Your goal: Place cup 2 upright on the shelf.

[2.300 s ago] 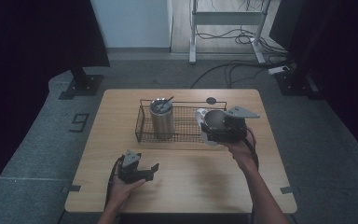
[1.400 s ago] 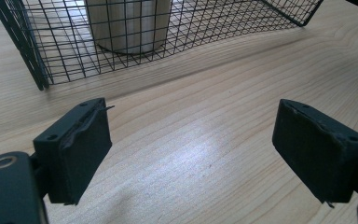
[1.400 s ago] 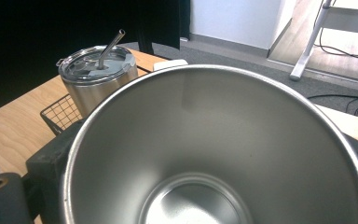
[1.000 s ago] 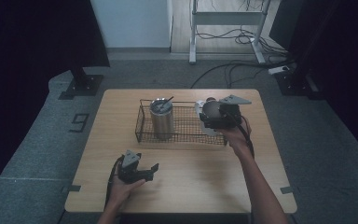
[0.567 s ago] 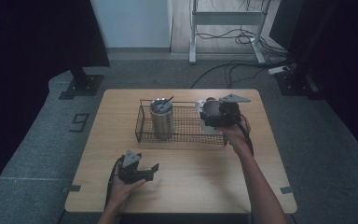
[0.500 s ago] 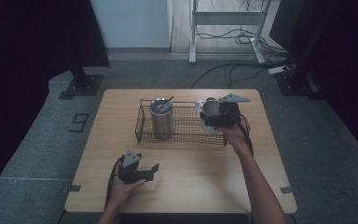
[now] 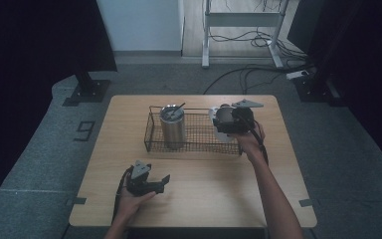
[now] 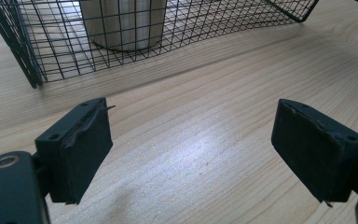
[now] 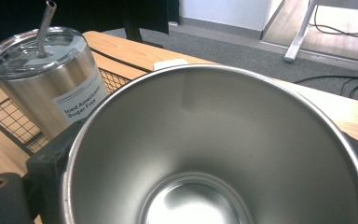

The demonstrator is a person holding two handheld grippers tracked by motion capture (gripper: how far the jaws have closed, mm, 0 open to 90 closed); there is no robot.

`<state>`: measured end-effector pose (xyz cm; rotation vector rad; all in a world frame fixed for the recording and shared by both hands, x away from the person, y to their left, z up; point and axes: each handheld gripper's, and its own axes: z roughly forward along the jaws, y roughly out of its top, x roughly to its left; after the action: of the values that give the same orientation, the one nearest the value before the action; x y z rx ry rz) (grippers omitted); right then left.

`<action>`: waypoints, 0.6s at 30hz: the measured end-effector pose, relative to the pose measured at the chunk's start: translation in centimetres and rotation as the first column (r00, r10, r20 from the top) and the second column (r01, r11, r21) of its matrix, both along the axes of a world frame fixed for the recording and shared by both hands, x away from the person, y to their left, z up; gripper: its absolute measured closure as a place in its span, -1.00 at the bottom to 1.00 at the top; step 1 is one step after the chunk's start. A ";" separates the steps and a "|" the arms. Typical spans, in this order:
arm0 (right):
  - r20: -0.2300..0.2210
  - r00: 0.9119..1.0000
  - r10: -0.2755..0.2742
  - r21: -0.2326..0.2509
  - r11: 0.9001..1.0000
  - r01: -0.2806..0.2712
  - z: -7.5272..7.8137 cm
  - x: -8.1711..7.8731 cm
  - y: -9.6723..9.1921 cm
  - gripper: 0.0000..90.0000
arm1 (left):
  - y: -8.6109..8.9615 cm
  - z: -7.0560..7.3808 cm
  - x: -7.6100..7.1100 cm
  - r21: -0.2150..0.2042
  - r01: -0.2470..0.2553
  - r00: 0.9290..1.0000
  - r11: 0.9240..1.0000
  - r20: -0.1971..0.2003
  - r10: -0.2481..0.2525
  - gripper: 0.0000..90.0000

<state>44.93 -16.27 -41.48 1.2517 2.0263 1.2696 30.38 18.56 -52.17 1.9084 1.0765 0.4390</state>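
Item: open steel cup [image 9: 223,154], lidless, pinched across its rim and wall by the right hand-held gripper [image 7: 227,121] and held above the right end of the wire basket [image 7: 199,144] near the tabletop's [image 7: 214,199] far right corner; beside it in the basket stands a lidded steel tumbler [image 7: 172,125] with a straw. Handling, by my judgement: rigid, light while empty, polished and likely slippery, so the grip belongs just under the rim. Left hand-held gripper [image 7: 155,182] rests near the front left edge, jaws spread over bare wood, holding nothing.
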 end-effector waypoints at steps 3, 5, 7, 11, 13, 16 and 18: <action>-0.003 1.000 -0.002 -0.003 1.000 0.002 -0.3 0.3 0.0 -0.87 | 0.0 0.0 0.0 -0.001 0.000 1.000 1.000 0.000 0.000 -0.73; -0.004 1.000 -0.005 -0.002 1.000 0.005 -0.4 0.5 0.0 -0.87 | 0.0 0.0 0.0 0.000 0.000 1.000 1.000 0.000 0.000 -0.73; -0.004 1.000 -0.005 -0.003 1.000 0.005 -0.6 0.7 0.0 -0.87 | 0.0 0.0 0.0 -0.001 0.000 1.000 1.000 0.001 0.000 -0.73; -0.008 1.000 -0.006 -0.010 1.000 0.006 -0.9 1.0 0.0 -0.87 | 0.0 0.0 0.0 -0.002 -0.001 1.000 1.000 0.000 0.001 -0.72; -0.012 1.000 -0.010 -0.012 1.000 0.010 -1.1 1.2 0.0 -0.87 | 0.0 0.0 0.0 0.000 0.001 1.000 1.000 0.000 -0.001 -0.72; -0.015 1.000 -0.012 -0.013 1.000 0.012 -1.3 1.4 -0.1 -0.87 | -0.2 -0.1 0.0 0.003 0.005 1.000 1.000 -0.003 -0.005 -0.72; -0.017 1.000 -0.012 -0.012 1.000 0.012 -1.5 1.6 -0.1 -0.87 | -0.2 -0.1 -0.1 0.004 0.007 1.000 1.000 -0.002 -0.007 -0.72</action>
<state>46.50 -16.36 -42.98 1.2718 2.0323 1.2435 30.33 18.36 -52.24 1.9157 1.0709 0.4354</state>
